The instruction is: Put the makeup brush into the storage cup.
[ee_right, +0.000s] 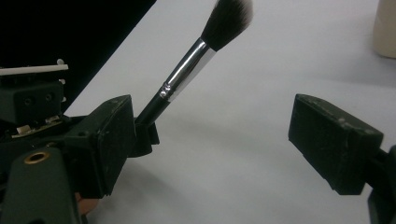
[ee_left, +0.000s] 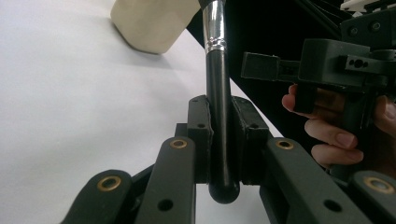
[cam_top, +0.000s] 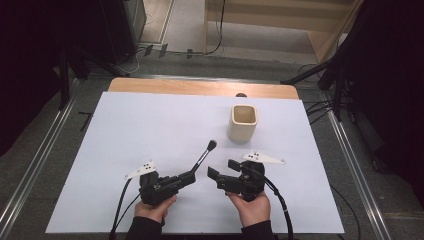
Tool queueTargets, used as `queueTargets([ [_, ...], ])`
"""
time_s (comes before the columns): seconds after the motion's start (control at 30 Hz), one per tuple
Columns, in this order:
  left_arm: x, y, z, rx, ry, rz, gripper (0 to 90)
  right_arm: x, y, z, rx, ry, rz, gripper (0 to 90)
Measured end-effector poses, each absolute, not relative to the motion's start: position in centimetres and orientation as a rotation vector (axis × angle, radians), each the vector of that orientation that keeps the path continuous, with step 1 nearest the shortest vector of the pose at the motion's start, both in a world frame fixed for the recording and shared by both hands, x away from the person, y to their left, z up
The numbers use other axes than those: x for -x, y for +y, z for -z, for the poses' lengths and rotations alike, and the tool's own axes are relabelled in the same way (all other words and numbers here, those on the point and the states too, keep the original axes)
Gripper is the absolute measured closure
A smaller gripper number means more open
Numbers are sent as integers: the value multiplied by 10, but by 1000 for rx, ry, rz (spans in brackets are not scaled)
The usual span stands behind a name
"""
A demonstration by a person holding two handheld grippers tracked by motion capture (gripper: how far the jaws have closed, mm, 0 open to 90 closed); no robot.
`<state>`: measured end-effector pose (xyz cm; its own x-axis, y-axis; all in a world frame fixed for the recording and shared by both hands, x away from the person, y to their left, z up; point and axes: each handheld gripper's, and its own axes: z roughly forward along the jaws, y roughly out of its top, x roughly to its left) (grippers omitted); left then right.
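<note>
On the white counter (cam_top: 150,130), the left gripper (cam_top: 191,176) has its jaws closed tight on the black handle of a makeup brush (cam_top: 202,157). In the left gripper view the brush (ee_left: 218,107) stands straight up between the two pads, its rounded handle end poking out below them and its silver ferrule well above them. From above, the brush slants up and to the right away from the gripper, its dark bristle head lifted off the counter and pointing toward a cream-coloured cup (cam_top: 243,123) with rounded square sides, which stands upright and open-topped farther back on the counter, well apart from the brush tip. That cup (ee_left: 152,23) shows at the top of the left gripper view, beyond the brush.

The right gripper (cam_top: 223,171) rests just beside the left one, near the front edge of the counter, held in the person's right hand (cam_top: 252,204). Its jaws are spread wide and hold nothing. In the right gripper view the bare counter lies between them, and the brush (ee_right: 196,58) rises past the left-hand one, its soft dark head with pale tips near the top of the frame. The brush lies near the gap of these jaws but touches neither of them.

The person's left hand (cam_top: 156,207) grips the left gripper from below, and a cable trails from each gripper toward the front edge.
</note>
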<state>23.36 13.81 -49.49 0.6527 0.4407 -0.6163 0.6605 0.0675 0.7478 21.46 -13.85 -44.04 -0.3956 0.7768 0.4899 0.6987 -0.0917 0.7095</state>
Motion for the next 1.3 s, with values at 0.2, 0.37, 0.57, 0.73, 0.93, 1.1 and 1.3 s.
queueTargets([
  [0.2,-234,139,495,-1558,943,208,794,-218,-137,441,-1718,2022,-1548,171],
  [0.37,-234,138,496,-1562,940,210,795,-222,-134,443,-1756,1988,-1575,180],
  [0.57,-234,137,496,-1563,942,205,795,-224,-130,444,-1786,1972,-1601,191],
  [0.73,-234,137,494,-1546,932,198,795,-226,-122,446,-1791,1966,-1602,196],
  [0.93,-234,137,495,-1549,934,195,795,-228,-115,445,-1808,1951,-1620,211],
  [1.1,-233,136,496,-1552,932,197,794,-228,-110,445,-1813,1941,-1632,230],
  [1.3,-233,136,495,-1546,930,185,795,-229,-107,445,-1815,1926,-1637,236],
])
